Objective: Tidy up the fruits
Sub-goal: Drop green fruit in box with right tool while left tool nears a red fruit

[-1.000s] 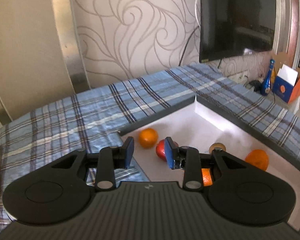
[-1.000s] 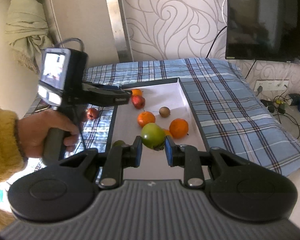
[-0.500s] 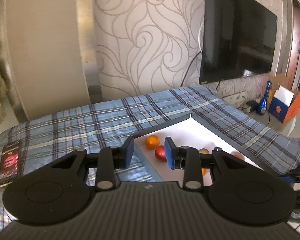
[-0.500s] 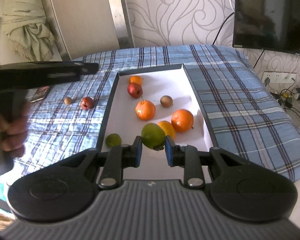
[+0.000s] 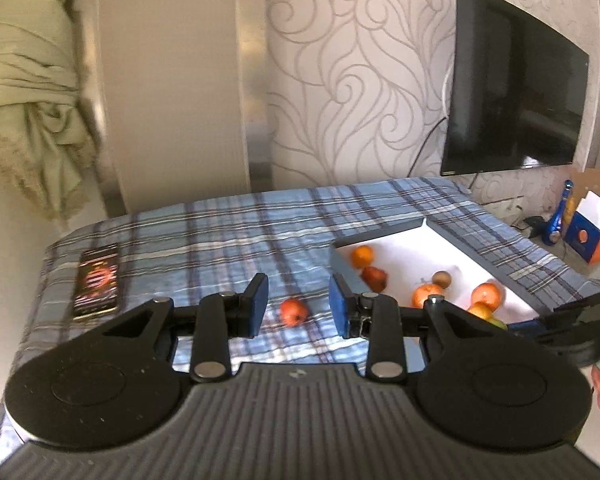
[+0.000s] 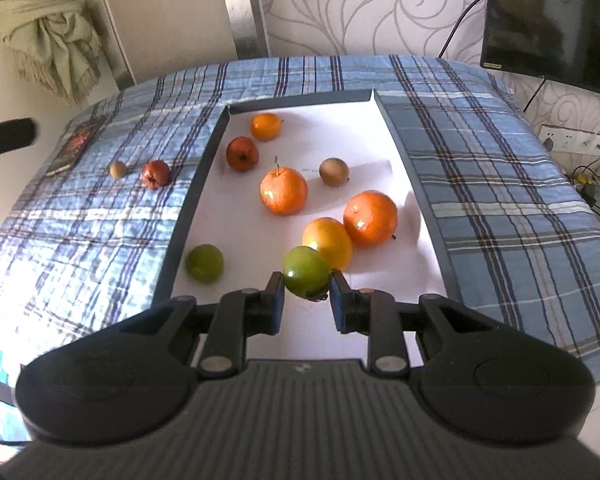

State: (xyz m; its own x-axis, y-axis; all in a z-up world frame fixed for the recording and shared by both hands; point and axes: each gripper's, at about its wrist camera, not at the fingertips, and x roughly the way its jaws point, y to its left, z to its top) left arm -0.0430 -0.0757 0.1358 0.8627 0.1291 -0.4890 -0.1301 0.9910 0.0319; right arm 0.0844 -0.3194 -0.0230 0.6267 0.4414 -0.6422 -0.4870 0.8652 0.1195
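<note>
Swung away from the shallow white-lined tray (image 6: 396, 136), the left hand-held gripper (image 5: 298, 305) gapes empty while the right hand-held gripper (image 6: 306, 297) pinches a round green fruit (image 6: 305, 271) low over the tray's near end, where releasing could nudge neighbouring oranges.

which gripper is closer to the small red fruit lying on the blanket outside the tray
Left. The left gripper points right at the red fruit, jaws open and empty. The right gripper is over the tray, shut on a green fruit.
</note>
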